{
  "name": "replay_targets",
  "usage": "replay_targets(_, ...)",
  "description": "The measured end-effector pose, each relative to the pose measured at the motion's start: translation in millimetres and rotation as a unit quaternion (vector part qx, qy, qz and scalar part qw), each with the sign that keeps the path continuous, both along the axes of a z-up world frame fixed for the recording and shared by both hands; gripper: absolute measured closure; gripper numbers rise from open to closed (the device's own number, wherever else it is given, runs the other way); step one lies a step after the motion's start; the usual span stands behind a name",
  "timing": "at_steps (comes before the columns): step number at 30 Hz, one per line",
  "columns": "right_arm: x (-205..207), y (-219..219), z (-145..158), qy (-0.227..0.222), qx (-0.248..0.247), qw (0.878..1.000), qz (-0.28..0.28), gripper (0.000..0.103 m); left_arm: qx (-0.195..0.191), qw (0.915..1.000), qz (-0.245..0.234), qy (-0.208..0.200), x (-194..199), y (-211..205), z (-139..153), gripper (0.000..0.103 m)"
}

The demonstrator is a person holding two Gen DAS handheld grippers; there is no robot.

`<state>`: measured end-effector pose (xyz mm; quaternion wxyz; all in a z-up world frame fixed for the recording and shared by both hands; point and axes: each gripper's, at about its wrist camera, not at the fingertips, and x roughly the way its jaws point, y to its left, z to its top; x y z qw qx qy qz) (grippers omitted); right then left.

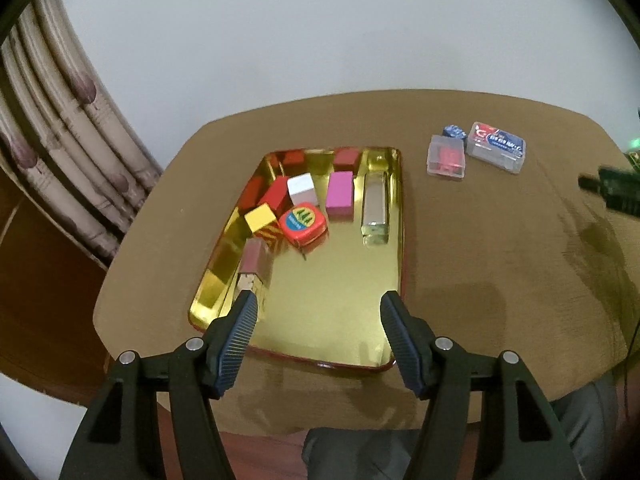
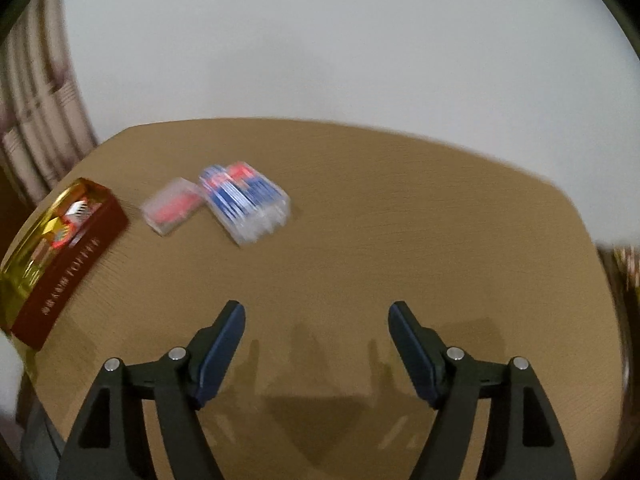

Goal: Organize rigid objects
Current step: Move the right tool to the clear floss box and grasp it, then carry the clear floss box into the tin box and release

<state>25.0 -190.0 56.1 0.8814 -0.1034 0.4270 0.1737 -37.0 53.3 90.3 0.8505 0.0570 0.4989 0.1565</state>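
Rigid objects are lying in two groups on the tabletop (image 1: pixel 480 280). Nearest, the left gripper (image 1: pixel 316 306) is hovering with its jaws apart and nothing between them, over the near end of a gold-lined tin (image 1: pixel 320 292) with dark red outer walls. Just at its 11 o'clock, a pinkish block (image 1: pixel 253 262) is lying against the tin's left wall. Farther toward 12 o'clock, six more pieces are sitting in the tin: a yellow block (image 1: pixel 262 218), a red block (image 1: pixel 276 196), a white block (image 1: pixel 302 190), a red rounded tin with a green emblem (image 1: pixel 303 224), a magenta block (image 1: pixel 340 196) and a clear long bar (image 1: pixel 376 212). At 2 o'clock, outside the tin, three items are clustering: a small clear case with red contents (image 1: pixel 446 158), a larger clear box with a red-and-blue label (image 1: pixel 496 146) and a small blue piece (image 1: pixel 454 132). The right gripper (image 2: pixel 316 308) is hanging over bare tabletop with its jaws wide and empty.
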Motion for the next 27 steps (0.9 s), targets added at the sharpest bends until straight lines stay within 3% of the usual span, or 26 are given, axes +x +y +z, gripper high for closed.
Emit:
replay_targets(8, 55.9, 68.0, 19.1, 0.001, -0.063, 0.993, 0.100, 0.027, -0.025, 0.9980, 0.056, -0.016, -23.7, 15.4, -1.0, 0.040)
replay_targets(11, 76.2, 93.8, 6.8, 0.011, -0.099, 0.987, 0.123, 0.027, -0.024, 0.9977, 0.062, -0.015, -29.4, 16.6, -3.7, 0.027)
replay_targets(19, 108.0, 141.1, -19.4, 0.053, -0.136, 0.971, 0.189, 0.027, -0.056, 0.9967, 0.057, 0.008, -23.6, 18.5, -15.0, 0.027)
replay_targets(27, 140.5, 161.0, -56.4, 0.102, -0.190, 0.954, 0.210, 0.026, -0.074, 0.9948, 0.067, 0.020, -18.3, 22.1, -24.5, 0.027)
